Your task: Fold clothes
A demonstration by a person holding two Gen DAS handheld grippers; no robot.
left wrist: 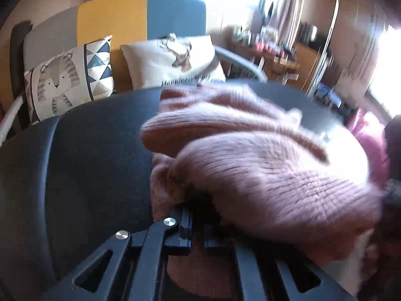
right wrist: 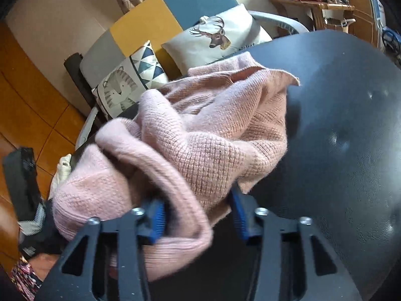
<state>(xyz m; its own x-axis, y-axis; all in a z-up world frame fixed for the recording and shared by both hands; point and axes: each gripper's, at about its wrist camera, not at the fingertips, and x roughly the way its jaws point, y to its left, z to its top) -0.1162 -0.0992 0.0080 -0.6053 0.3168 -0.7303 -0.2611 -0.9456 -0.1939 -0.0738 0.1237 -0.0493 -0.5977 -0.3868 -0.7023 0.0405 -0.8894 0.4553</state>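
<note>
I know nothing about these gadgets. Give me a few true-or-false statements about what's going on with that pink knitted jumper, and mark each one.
1. The pink knitted jumper lies crumpled on a dark leather-look tabletop. True.
2. The left gripper is shut on the jumper's fabric. True.
3. The right gripper has nothing between its blue pads. False: a fold of the jumper lies between them.
4. The jumper is neatly folded. False: it is bunched up.
5. A cream cushion with a stag picture sits behind the table. True.
</note>
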